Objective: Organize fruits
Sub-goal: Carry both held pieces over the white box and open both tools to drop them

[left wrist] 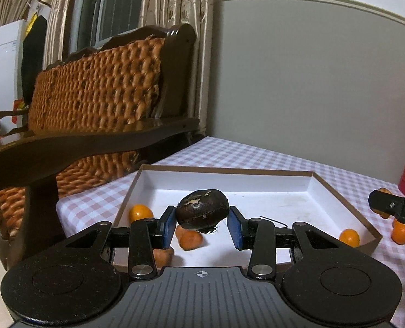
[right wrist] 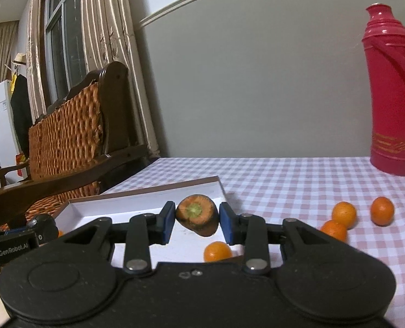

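From the left wrist, the left claw [left wrist: 202,225] is clamped on a dark, shrivelled round fruit [left wrist: 202,209] held above the shallow white box [left wrist: 322,188] on the checked bench [left wrist: 229,150]; a clean drop probably means lowering it over a bare patch, clear of the small oranges [left wrist: 140,212] and carrot pieces [left wrist: 190,239] already inside. The right claw's tip is cut off at the frame's right edge. From the right wrist, the right claw [right wrist: 195,222] grips a carrot stub [right wrist: 197,214], cut end facing the camera, over the box's near corner. Three oranges [right wrist: 344,214] lie loose on the cloth near a red flask [right wrist: 393,95]. How long the stub is cannot be made out.
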`<action>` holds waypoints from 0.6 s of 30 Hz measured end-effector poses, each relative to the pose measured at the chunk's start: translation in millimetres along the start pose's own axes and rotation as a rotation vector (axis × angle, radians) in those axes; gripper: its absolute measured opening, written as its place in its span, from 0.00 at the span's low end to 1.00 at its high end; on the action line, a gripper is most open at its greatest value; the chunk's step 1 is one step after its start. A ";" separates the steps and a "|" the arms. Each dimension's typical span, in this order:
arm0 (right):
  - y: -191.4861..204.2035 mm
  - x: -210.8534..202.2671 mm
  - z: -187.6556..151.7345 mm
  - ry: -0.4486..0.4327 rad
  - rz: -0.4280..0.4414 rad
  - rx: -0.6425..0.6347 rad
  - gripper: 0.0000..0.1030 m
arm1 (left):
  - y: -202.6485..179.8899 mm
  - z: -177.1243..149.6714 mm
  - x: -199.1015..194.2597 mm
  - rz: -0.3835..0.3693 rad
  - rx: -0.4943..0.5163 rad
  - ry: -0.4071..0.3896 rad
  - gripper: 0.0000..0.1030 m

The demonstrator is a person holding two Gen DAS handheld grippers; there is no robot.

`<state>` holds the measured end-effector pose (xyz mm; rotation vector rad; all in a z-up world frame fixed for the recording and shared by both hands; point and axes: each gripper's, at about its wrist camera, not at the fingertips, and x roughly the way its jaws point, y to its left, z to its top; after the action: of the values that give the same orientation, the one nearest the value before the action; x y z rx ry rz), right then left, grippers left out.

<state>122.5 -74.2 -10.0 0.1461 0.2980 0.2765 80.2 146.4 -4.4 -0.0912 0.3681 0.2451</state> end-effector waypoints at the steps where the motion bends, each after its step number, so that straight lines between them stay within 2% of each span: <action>1: 1.4 2.4 -0.1 0.002 0.002 -0.001 0.26 | 1.4 0.3 0.9 0.004 -0.003 0.000 0.40; 18: 21.3 54.6 1.2 0.056 0.012 -0.004 0.26 | 22.6 7.2 46.7 0.060 -0.034 0.074 0.40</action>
<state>167.8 -38.2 -19.7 0.1361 0.3520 0.2936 119.1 179.5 -15.8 -0.1226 0.4410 0.3082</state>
